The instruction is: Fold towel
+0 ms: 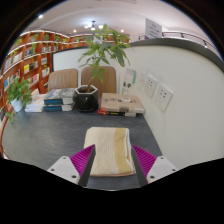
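Near the worktop's (40, 140) front edge, the towel (110, 150) lies between the released gripper's (112, 160) fingers, long axis pointing away.

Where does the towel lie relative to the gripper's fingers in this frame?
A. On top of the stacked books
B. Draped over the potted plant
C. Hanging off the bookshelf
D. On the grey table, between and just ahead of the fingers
D. The cream towel lies folded on the grey table, with the gripper open and one pink-padded finger at each side of it, not pressing on it.
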`<act>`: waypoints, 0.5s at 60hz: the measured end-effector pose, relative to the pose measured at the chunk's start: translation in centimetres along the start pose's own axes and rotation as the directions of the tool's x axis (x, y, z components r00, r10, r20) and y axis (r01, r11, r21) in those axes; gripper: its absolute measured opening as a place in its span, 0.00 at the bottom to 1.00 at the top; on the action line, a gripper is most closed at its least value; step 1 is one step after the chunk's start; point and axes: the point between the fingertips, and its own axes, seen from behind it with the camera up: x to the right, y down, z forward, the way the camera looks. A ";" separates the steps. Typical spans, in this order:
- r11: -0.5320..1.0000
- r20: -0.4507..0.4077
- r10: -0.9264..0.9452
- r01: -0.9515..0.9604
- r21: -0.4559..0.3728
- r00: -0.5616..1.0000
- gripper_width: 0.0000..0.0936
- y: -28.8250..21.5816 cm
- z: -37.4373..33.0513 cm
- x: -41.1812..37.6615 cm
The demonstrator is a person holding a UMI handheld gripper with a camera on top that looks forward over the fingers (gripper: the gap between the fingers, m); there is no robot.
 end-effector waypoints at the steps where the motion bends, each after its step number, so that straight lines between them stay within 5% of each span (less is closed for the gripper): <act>1: 1.000 0.006 -0.007 0.007 0.008 1.000 0.76 -0.5 -0.7 -0.7; 16: 0.984 0.121 -0.036 0.014 0.177 0.992 0.78 -8.1 -12.2 -12.5; 30: 0.974 0.189 -0.003 -0.040 0.225 0.982 0.78 -6.6 -18.8 -20.4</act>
